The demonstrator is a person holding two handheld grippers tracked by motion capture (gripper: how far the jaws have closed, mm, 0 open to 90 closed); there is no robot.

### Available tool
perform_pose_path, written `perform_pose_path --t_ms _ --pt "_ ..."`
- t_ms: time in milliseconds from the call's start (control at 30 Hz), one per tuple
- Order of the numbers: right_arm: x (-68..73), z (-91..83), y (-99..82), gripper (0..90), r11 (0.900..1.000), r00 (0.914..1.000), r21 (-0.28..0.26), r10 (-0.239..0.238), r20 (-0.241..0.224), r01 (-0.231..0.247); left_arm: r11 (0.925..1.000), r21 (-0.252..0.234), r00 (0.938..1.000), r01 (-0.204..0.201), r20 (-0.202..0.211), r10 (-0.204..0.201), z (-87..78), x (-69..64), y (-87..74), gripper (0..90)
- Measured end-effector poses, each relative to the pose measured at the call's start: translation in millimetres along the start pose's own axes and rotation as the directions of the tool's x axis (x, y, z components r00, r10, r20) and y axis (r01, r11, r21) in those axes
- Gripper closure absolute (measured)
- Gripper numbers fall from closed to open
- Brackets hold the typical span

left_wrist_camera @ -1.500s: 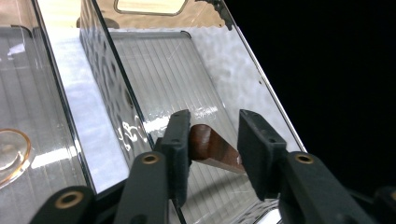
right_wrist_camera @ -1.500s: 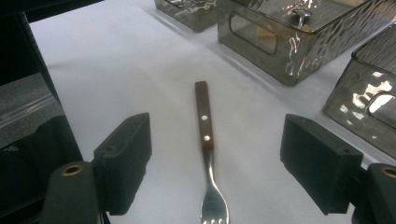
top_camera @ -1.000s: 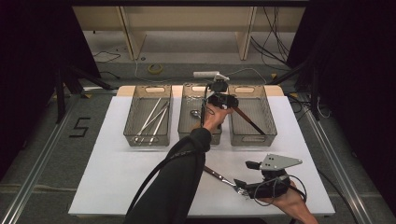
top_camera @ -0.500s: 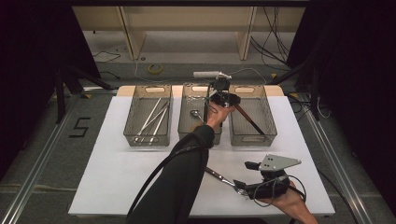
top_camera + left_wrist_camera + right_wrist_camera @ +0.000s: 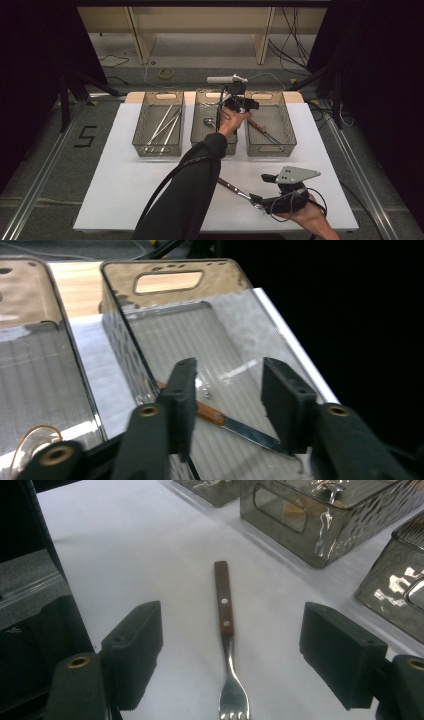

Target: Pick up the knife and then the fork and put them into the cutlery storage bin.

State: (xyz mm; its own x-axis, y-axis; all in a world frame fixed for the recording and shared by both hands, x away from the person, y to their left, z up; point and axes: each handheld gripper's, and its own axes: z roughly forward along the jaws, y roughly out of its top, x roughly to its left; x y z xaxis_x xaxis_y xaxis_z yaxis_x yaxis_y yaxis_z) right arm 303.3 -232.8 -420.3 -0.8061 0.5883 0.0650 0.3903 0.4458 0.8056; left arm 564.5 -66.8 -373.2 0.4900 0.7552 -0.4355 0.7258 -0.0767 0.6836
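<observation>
Wooden-handled steel knife point(image 5: 235, 424) lay dropped in the clear right-hand bin point(image 5: 170, 270), my left gripper point(image 5: 227, 400) just spreading, nothing pinched; wooden-handled fork point(image 5: 227, 645) waited on the table between my right gripper's point(image 5: 230, 655) wide-spread jaws

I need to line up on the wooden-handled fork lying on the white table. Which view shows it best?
The right gripper view: the fork lies whole on the cloth, centred between the open right tongs. The high view shows it small, partly behind the sleeve.

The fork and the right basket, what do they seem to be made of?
Fork: likely polished steel tines and neck, shiny; brown handle looks like wood, with two pale rivets. Right basket: probably metal mesh, glossy, see-through walls with a cut-out grip.
</observation>
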Motion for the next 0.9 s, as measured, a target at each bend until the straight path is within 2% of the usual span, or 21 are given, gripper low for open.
perform_pose_path --t_ms 67,200,333,533,667,900 --pt "0.1 0.4 0.2 26.2 1.0000 1.0000 -0.001 -0.002 0.003 0.002 1.0000 0.000 1.0000 0.003 0.009 -0.003 -5.5 -0.2 0.1 48.4" --pt "0.2 1.4 0.3 26.1 1.0000 1.0000 0.004 0.002 0.008 -0.002 0.9996 -0.004 0.9990 -0.026 0.036 0.026 -20.8 0.4 -0.3 37.2" --pt "0.2 2.4 0.3 26.1 0.9999 0.9999 0.013 0.008 0.013 -0.009 0.9983 0.001 0.9963 -0.059 0.063 0.058 -38.3 -1.2 -3.4 33.3" --pt "-0.7 4.2 1.5 26.1 0.9992 0.9996 0.037 0.015 0.024 -0.016 0.9918 0.017 0.9870 -0.127 0.102 0.124 -65.6 -3.7 -15.5 29.8" --pt "-1.7 9.0 3.7 26.3 0.9959 0.9991 0.087 0.024 0.034 -0.027 0.9868 0.027 0.9817 -0.160 0.109 0.156 -85.1 -1.6 -27.1 28.1" --pt "-3.3 17.9 12.4 28.2 0.9878 0.9984 0.153 0.020 0.053 -0.028 0.9817 0.008 0.9768 -0.190 0.103 0.188 -122.2 12.7 -51.9 26.2"
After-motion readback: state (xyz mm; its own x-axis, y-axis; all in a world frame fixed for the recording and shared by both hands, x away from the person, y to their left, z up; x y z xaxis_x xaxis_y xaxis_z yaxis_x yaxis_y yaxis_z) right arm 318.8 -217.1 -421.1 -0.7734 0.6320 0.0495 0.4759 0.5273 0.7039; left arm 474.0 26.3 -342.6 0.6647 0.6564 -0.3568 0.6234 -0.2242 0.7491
